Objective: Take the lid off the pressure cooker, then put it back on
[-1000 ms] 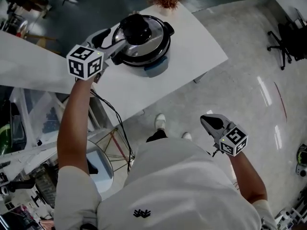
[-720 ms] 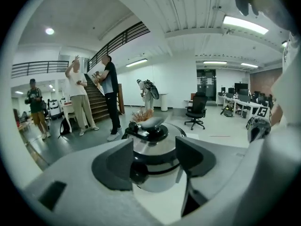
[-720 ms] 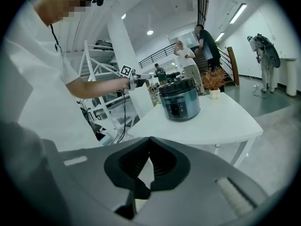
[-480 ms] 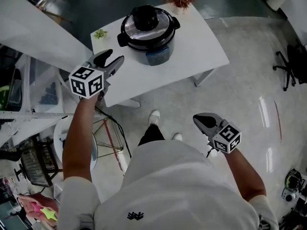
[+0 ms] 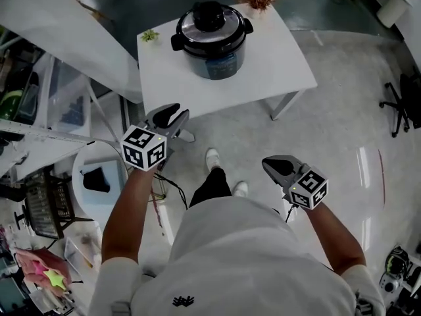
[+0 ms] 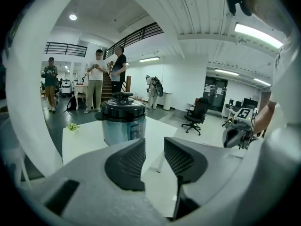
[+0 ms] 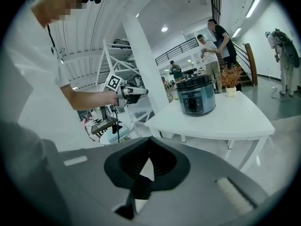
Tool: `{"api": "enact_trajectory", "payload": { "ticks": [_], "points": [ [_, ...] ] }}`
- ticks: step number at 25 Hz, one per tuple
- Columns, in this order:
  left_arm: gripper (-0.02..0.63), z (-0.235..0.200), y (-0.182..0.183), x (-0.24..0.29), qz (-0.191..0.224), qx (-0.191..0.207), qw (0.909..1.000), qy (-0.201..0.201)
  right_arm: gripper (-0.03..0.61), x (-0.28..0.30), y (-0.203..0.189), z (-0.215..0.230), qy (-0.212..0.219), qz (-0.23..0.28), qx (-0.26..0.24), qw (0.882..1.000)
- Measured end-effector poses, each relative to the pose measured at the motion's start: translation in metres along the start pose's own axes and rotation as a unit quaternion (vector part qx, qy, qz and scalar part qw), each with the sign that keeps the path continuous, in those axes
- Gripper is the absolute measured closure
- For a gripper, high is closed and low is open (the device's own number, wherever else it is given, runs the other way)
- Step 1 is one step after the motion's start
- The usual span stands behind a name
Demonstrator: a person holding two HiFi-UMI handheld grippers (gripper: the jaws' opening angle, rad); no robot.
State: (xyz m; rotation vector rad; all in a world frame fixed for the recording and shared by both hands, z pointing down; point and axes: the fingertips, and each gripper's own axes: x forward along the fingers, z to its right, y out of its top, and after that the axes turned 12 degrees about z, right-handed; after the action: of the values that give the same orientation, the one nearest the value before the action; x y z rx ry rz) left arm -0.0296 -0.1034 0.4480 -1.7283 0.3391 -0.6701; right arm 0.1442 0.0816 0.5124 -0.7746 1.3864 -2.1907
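The lid (image 5: 210, 17) sits on the cooker (image 5: 214, 41), and you stand well off it, so the task looks finished or unstarted. Your left gripper's (image 5: 172, 115) fingers, just closing, are narrowly apart and empty; the right gripper's (image 5: 268, 164) fingers are together. Any next move means reaching in.

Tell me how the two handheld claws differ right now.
The left gripper has jaws apart, which have just been closing on nothing; the right gripper is shut. The left gripper is nearer the table, the right gripper farther back. Both are empty, clear of the pressure cooker.
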Motion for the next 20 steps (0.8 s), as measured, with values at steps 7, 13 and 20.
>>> {"api": "enact_trajectory", "payload": {
  "ticks": [7, 13, 20],
  "points": [
    [0.539, 0.097, -0.036, -0.015, 0.014, -0.038, 0.9982, -0.043, 0.565, -0.003, 0.0, -0.017, 0.013, 0.011, -0.011, 1.0],
    [0.585, 0.162, -0.068, -0.027, -0.011, -0.041, 0.9954, -0.086, 0.565, -0.005, 0.0, -0.031, 0.014, 0.02, -0.007, 1.0],
    [0.607, 0.191, -0.089, -0.037, -0.027, -0.053, 0.9922, -0.109, 0.565, -0.01, -0.003, -0.042, 0.01, 0.024, -0.007, 1.0]
  ]
}}
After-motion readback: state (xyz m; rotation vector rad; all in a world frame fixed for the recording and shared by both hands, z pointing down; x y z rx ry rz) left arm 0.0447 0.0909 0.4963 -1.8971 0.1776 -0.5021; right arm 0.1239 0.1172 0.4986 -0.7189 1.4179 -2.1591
